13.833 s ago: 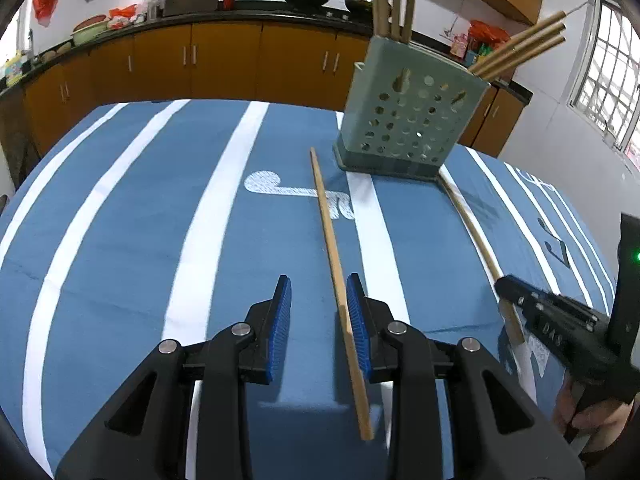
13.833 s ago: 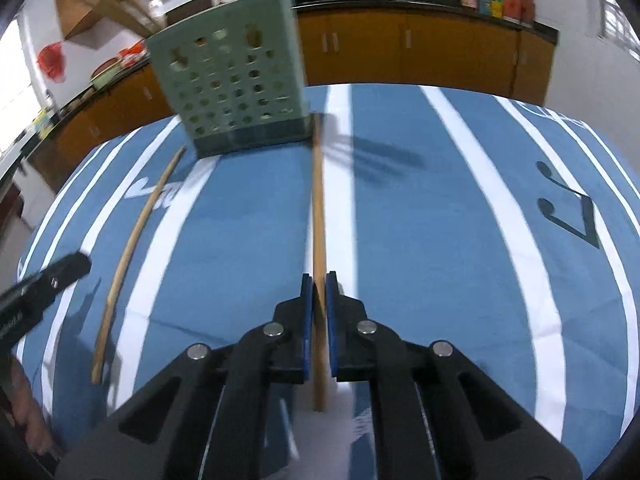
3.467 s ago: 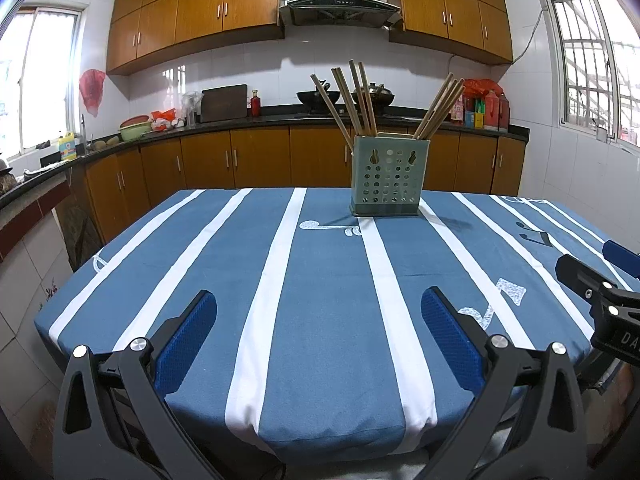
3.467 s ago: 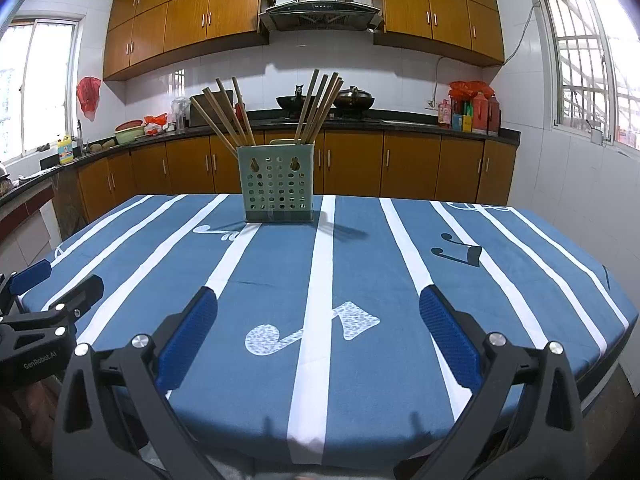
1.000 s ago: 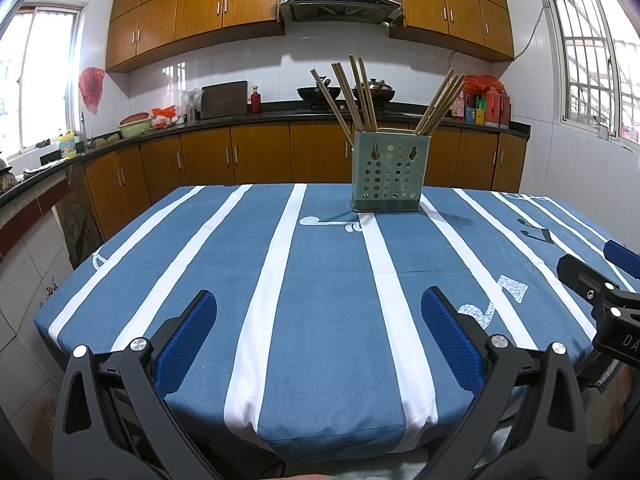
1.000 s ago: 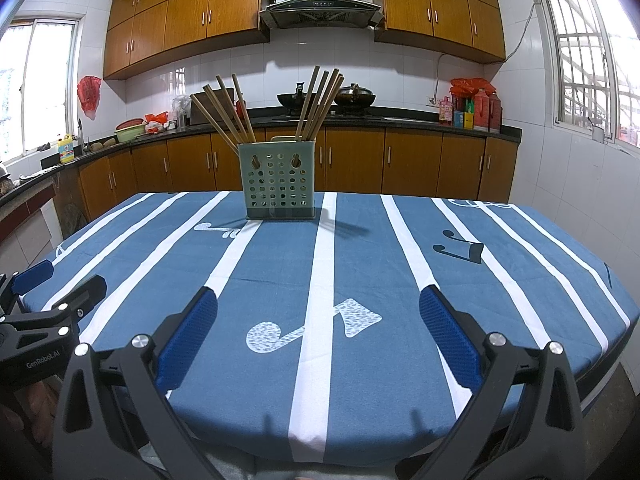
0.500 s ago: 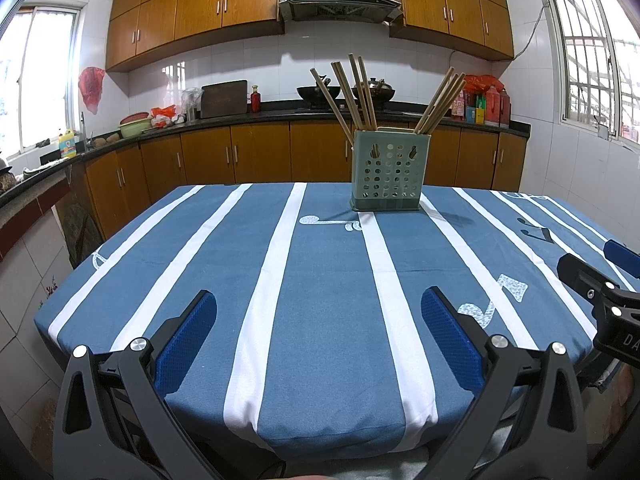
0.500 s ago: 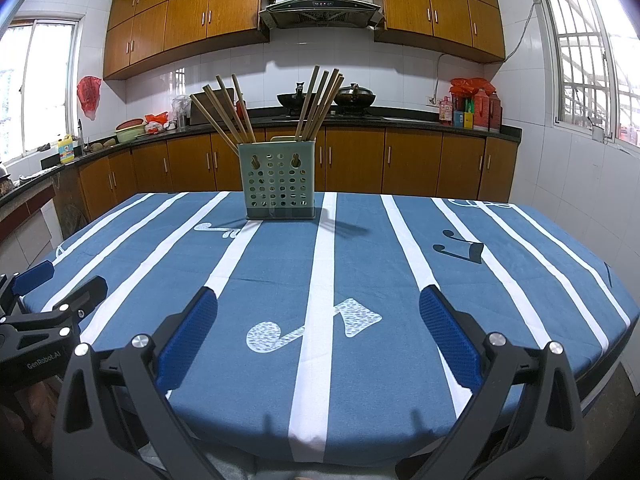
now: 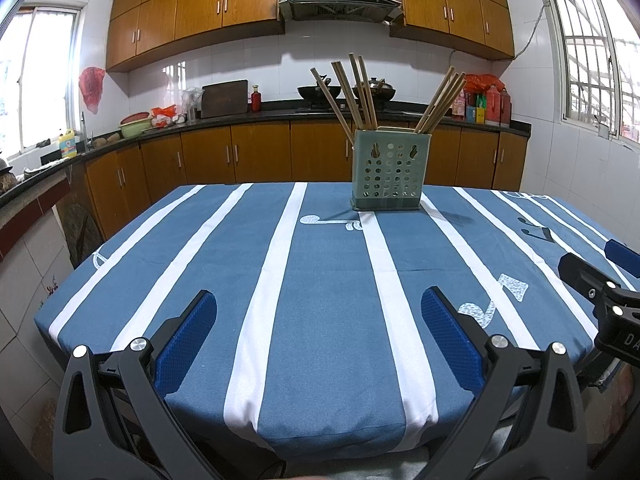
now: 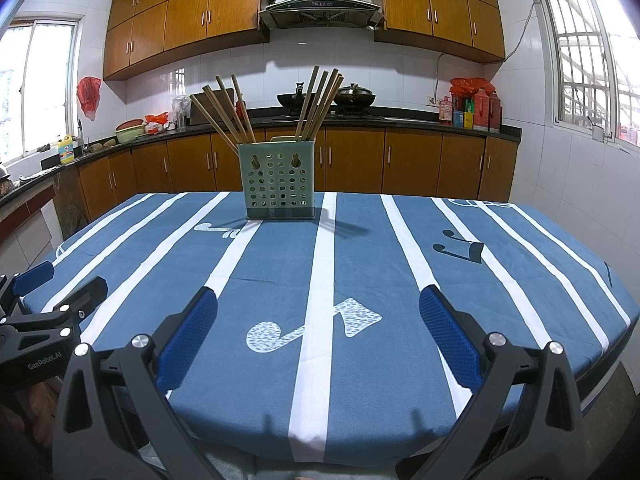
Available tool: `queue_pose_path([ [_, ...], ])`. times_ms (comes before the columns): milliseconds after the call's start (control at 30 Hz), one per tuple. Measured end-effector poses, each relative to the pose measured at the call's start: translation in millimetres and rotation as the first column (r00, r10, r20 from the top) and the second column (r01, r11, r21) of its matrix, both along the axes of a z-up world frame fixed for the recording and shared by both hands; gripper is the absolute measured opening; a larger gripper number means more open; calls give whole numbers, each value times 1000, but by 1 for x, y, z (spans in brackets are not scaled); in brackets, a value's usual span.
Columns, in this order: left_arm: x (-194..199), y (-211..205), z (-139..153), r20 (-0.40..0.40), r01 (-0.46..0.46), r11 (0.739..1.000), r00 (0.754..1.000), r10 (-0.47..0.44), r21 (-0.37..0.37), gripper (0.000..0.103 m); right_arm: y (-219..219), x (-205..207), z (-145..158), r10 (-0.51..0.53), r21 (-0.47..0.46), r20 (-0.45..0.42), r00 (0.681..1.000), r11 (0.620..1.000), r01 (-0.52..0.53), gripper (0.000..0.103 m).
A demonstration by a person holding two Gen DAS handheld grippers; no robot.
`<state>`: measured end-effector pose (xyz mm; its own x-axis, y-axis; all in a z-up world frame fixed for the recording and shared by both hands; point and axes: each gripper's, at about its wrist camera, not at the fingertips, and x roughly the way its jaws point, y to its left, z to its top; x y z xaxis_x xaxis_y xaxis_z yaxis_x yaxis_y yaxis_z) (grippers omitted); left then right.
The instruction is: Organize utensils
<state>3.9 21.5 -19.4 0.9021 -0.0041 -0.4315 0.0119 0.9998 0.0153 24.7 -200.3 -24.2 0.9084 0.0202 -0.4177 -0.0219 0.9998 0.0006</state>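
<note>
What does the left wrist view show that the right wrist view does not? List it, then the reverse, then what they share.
Only the left wrist view: the right gripper at its right edge.

Only the right wrist view: the left gripper at its left edge.

Both: the green holder upright on the blue striped tablecloth with the chopsticks standing in it, none lying loose, and each camera's own jaws wide open and empty.

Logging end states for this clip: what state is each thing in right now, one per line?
Left hand-held gripper: open, empty, at the near table edge.
Right hand-held gripper: open, empty, at the near table edge.
Holder: upright on the tablecloth.
Chopsticks: all in the holder, leaning in two bunches.
Tablecloth: flat, nothing loose on it.
</note>
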Motion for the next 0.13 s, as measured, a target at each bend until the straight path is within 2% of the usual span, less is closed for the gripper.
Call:
queue_pose_path([
  [133,0,1,-1,0,1,1000,1000,-1,1,101,0,0,0,0,0,0,1000,1000,0,99],
])
